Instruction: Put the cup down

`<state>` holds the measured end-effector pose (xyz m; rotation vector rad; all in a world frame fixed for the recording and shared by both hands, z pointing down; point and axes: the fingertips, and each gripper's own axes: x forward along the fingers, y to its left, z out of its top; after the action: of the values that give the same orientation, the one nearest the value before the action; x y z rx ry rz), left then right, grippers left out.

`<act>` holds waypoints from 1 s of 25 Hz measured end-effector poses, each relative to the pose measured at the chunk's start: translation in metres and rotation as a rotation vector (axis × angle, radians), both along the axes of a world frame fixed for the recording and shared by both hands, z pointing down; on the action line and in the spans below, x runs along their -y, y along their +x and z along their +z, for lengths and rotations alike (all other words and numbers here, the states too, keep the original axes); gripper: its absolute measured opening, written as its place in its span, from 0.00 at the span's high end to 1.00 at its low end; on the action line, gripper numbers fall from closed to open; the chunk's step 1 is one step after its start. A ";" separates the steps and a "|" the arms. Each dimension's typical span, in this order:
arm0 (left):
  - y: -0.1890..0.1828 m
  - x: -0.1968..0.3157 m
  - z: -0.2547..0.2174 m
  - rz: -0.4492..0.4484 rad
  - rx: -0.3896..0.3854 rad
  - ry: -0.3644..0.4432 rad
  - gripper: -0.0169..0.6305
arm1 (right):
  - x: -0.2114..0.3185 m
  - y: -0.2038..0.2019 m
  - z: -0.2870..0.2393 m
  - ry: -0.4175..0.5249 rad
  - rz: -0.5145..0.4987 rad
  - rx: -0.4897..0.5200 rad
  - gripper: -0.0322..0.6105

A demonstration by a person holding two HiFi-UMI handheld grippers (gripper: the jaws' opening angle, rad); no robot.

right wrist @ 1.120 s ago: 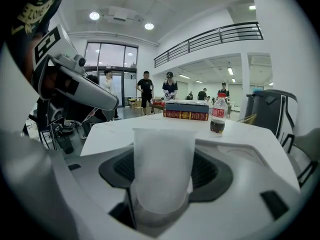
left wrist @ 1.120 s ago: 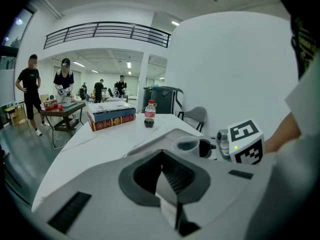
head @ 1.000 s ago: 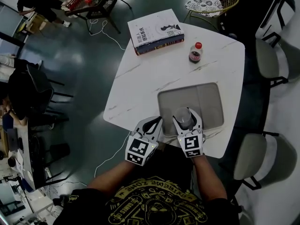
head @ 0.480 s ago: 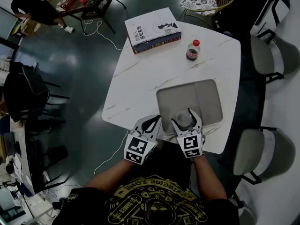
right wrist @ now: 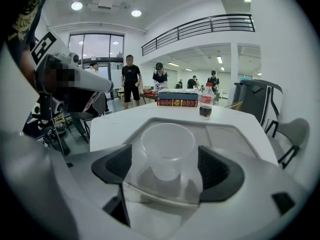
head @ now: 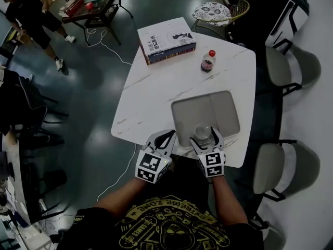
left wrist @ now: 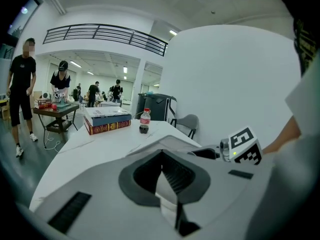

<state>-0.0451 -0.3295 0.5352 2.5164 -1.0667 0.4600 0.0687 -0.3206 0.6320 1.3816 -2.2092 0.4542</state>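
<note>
White marble tabletop (head: 156, 92) lies below me, in a big open room with people far off. On my right gripper (head: 204, 136) the fingers are spreading apart. The clear cup (right wrist: 167, 146) stands upright between them on the near part of the grey tray (head: 229, 108), and neither pad presses it. From above the cup is faint: its see-through wall nearly vanishes against the tray, and I cannot make out its base clearly. My left gripper (head: 165, 138) hovers just beside, at the tabletop's near edge, fingers together on nothing. Its own body blocks much of its view. Farther off lie stacked books (head: 166, 40) and a small bottle (head: 208, 61).
</note>
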 end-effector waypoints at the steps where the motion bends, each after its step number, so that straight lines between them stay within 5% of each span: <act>1: -0.002 -0.003 0.000 -0.001 -0.006 -0.004 0.96 | -0.002 0.004 -0.005 0.006 0.021 -0.004 0.33; 12: -0.014 -0.033 -0.026 0.005 -0.041 0.068 0.96 | -0.052 0.009 -0.076 0.122 0.186 0.076 0.34; 22: -0.010 -0.072 -0.041 0.051 -0.075 0.104 0.96 | -0.099 -0.006 -0.133 0.218 0.231 0.083 0.88; 25: -0.008 -0.079 -0.049 0.057 -0.085 0.117 0.96 | -0.106 -0.009 -0.148 0.242 0.219 0.073 0.94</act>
<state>-0.0532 -0.2506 0.4865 2.6493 -1.0196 0.3109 0.0598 -0.2148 0.4842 1.7711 -2.2390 0.3249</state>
